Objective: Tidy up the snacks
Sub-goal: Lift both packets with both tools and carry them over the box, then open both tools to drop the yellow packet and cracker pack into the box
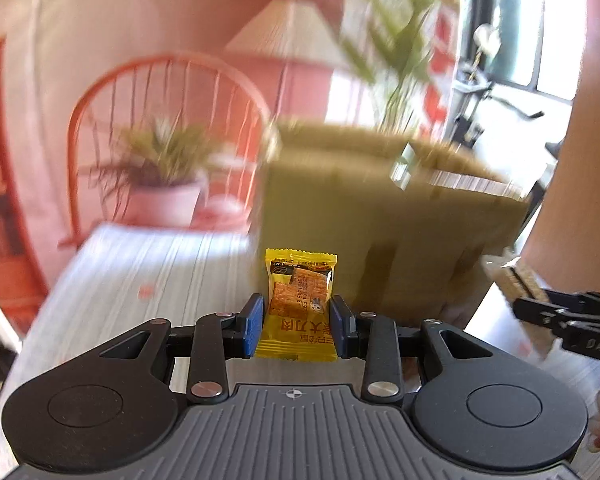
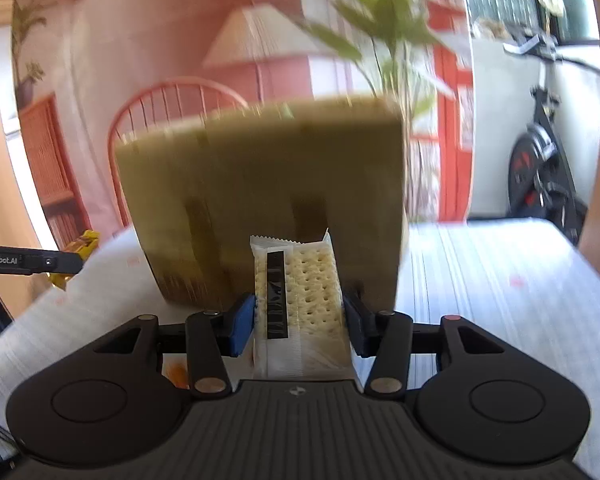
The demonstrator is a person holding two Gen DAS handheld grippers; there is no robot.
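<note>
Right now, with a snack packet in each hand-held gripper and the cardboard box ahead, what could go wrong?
1. The left hand-held gripper pinches only the lower part of the yellow snack packet; the slick wrapper might slip.
2. The cracker pack in the right hand-held gripper looks brittle; squeezing could crack it.
3. The cardboard box stands tall and close in front of both, so either packet could hit its wall instead of clearing the rim.

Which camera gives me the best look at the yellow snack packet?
The left wrist view: the yellow snack packet sits sharp and centred, clamped in the left gripper. The right wrist view catches only a small yellow sliver of it at the left edge, behind the other gripper's finger.
</note>
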